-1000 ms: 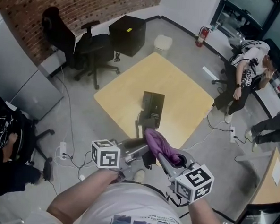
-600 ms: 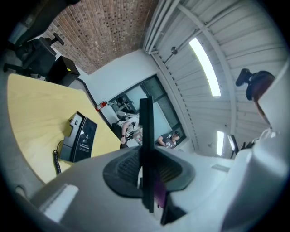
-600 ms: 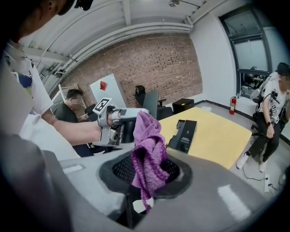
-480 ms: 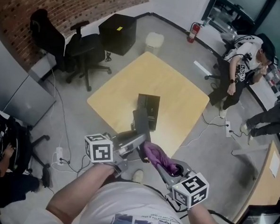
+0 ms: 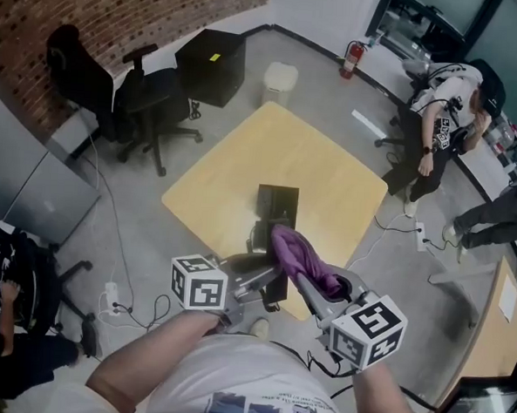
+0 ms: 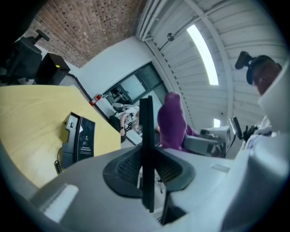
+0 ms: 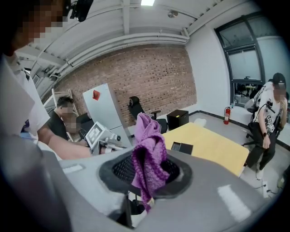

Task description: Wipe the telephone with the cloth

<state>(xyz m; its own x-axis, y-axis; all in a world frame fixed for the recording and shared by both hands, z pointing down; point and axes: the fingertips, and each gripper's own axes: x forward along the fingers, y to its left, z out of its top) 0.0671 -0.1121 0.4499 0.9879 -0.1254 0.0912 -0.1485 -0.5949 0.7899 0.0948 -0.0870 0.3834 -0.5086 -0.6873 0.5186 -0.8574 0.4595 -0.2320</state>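
Note:
The black telephone (image 5: 278, 204) lies on the yellow table (image 5: 322, 166), towards its near edge. The table also shows in the left gripper view, and on it the telephone (image 6: 79, 136) with its coiled cord (image 6: 58, 164). My left gripper (image 5: 265, 277) is shut on a slim black handset (image 5: 262, 238) and holds it upright just in front of the table's near edge. That handset (image 6: 146, 131) stands edge-on between the jaws of the left gripper (image 6: 146, 170). My right gripper (image 5: 305, 279) is shut on a purple cloth (image 5: 297, 254). The cloth (image 7: 147, 156) bunches up close to the handset's right side.
Black office chairs (image 5: 156, 99), a black cabinet (image 5: 211, 65) and a white bin (image 5: 279, 82) stand beyond the table. A fire extinguisher (image 5: 349, 60) is by the far wall. A person (image 5: 442, 125) sits at the right and another (image 7: 63, 122) at the left. Cables (image 5: 135, 303) trail on the floor.
The right gripper and its cloth dipped toward me, then rose back beside the handset. The left gripper kept its hold and shifted only slightly.

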